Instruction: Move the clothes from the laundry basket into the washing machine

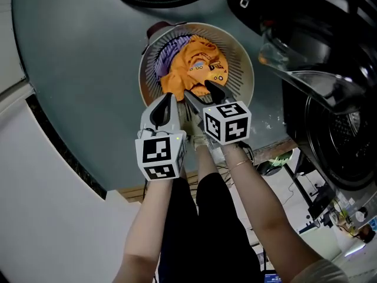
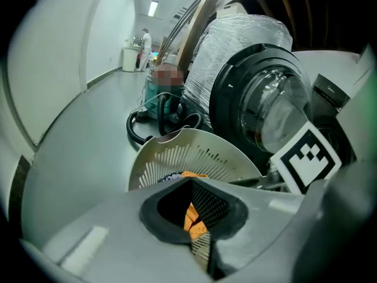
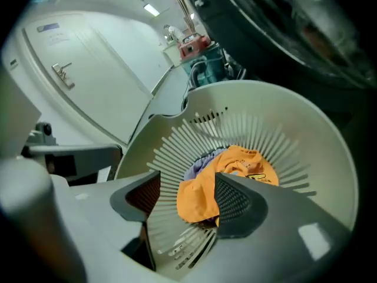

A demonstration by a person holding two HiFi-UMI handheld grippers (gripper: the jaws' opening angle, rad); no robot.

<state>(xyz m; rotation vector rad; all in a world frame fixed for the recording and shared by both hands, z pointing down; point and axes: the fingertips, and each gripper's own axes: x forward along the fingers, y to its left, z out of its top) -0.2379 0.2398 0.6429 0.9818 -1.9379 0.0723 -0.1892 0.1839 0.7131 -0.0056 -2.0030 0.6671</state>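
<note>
Ceiling lights [image 2: 154, 7] beyond the laundry basket [image 2: 177, 152] light evenly; glare marks the washing machine door [image 2: 277, 111] beside it; gripper views warp, edges dark.

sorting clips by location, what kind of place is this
Probably a lab or test space rigged for laundry, not a home. A front-loading washing machine and a laundry basket holding an orange garment stand on a bare grey floor, and a long strip-lit corridor runs behind.
</note>
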